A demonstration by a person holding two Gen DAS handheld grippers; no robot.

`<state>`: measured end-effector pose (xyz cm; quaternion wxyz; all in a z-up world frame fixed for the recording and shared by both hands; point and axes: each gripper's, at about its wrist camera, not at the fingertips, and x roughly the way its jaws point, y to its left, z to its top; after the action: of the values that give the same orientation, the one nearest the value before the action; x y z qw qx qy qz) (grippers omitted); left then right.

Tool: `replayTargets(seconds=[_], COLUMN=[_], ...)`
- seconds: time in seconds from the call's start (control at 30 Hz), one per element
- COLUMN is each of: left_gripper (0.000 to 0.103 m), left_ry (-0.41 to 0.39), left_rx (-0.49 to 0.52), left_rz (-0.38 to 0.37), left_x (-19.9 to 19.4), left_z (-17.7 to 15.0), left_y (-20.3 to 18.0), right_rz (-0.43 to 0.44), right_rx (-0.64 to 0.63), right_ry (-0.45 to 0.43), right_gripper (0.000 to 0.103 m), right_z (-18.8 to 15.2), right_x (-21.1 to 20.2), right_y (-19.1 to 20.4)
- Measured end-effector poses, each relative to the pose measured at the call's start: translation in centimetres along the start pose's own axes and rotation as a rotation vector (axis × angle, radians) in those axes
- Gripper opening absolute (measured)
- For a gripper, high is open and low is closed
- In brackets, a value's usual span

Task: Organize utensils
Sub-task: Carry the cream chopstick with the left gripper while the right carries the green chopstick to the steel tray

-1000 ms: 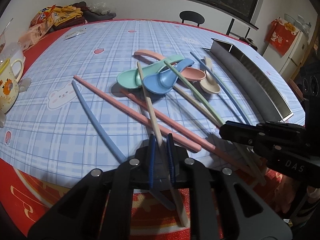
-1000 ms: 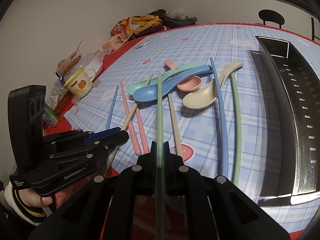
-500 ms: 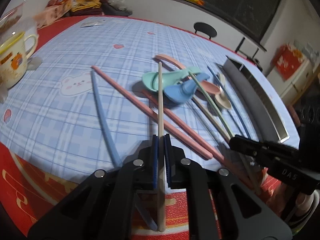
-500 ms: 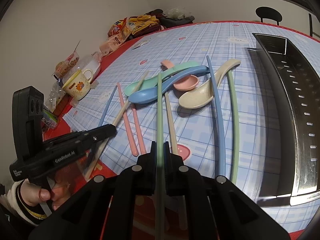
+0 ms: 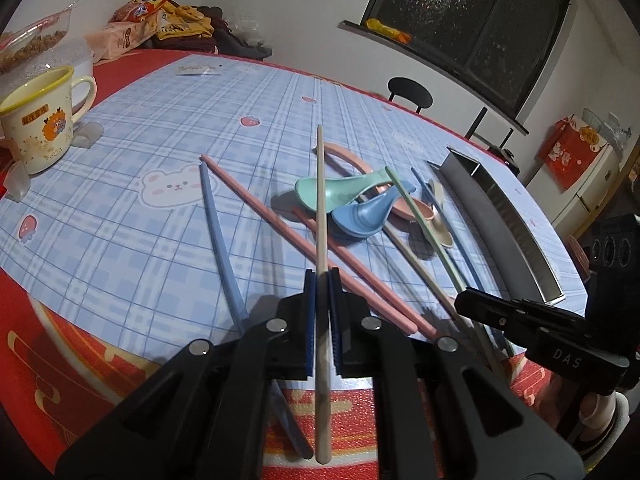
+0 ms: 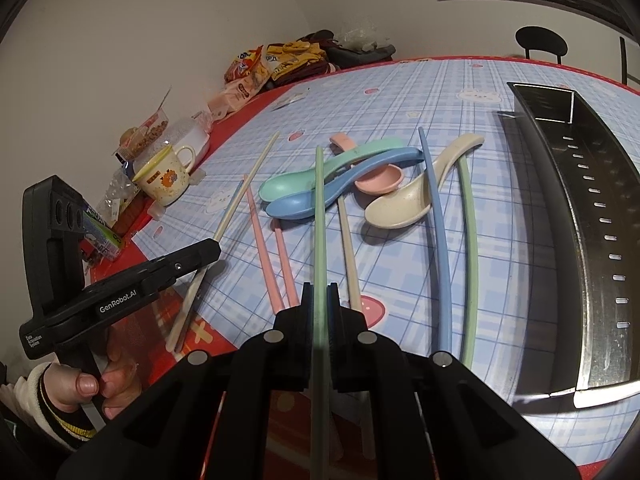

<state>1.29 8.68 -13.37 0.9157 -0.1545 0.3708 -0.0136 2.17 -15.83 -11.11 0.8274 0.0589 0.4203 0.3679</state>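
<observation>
My left gripper is shut on a beige chopstick and holds it lifted over the table's near edge. My right gripper is shut on a green chopstick, also raised. On the blue plaid cloth lie a mint spoon, a blue spoon, a pink spoon and a beige spoon in a pile. Two pink chopsticks, a second beige chopstick, a blue chopstick and a green chopstick lie loose around them.
A long steel tray stands along the right side of the table. A yellow-rimmed mug and snack bags sit at the far left. Another blue chopstick lies left of the pink ones.
My left gripper closed on the beige chopstick and lifted it off the table, swinging it straight along the fingers. My right gripper raised the green chopstick slightly.
</observation>
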Motion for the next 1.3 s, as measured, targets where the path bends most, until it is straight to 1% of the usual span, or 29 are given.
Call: replayTargets(seconds=[0.13,0.2,0.3,0.43,0.53,0.7,0.83,1.03,1.17,1.3], left_gripper=[0.01,0.01,0.011,0.011,0.01,0.011,0.01,0.01,0.01,0.01], left_ry=[-0.033,-0.063,-0.102,-0.105,-0.126,-0.148,-0.144,-0.09,-0.04,-0.028], left_rx=[0.01,0.016,0.052,0.07,0.052,0.039,0.034,0.024,-0.015,-0.068], left_rz=[-0.001,0.003,-0.002,-0.004,-0.037,-0.087,-0.156,-0.275,-0.331,-0.364], left_x=[-0.7,-1.2,-2.0,-2.4,-3.0,-3.1,-1.9,1.8,4.5,7.1], left_z=[-0.1,-0.1,-0.1,0.4,1.3,3.1,4.1,5.4,6.8,7.9], left_y=[0.0,-0.2,-0.7,-1.3,-1.5,-3.1,-5.7,-11.2,-14.6,-17.3], right_rz=[0.005,0.008,0.025,0.054,0.066,0.035,-0.018,-0.084,-0.121,-0.136], right_rx=[0.004,0.004,0.019,0.073,0.108,0.107,0.096,0.143,0.194,0.233], right_ry=[-0.039,-0.068,-0.102,-0.141,-0.177,-0.24,-0.276,-0.312,-0.337,-0.349], right_gripper=[0.007,0.007,0.007,0.007,0.007,0.007,0.007,0.007,0.007,0.007], right_z=[-0.1,-0.2,-0.2,0.0,0.4,1.6,2.4,3.7,4.4,4.8], right_x=[-0.7,-1.2,-2.1,-3.2,-4.5,-7.1,-8.8,-10.5,-11.0,-10.7], right_y=[-0.1,-0.2,-0.5,-1.6,-2.5,-3.9,-6.0,-10.1,-12.9,-15.5])
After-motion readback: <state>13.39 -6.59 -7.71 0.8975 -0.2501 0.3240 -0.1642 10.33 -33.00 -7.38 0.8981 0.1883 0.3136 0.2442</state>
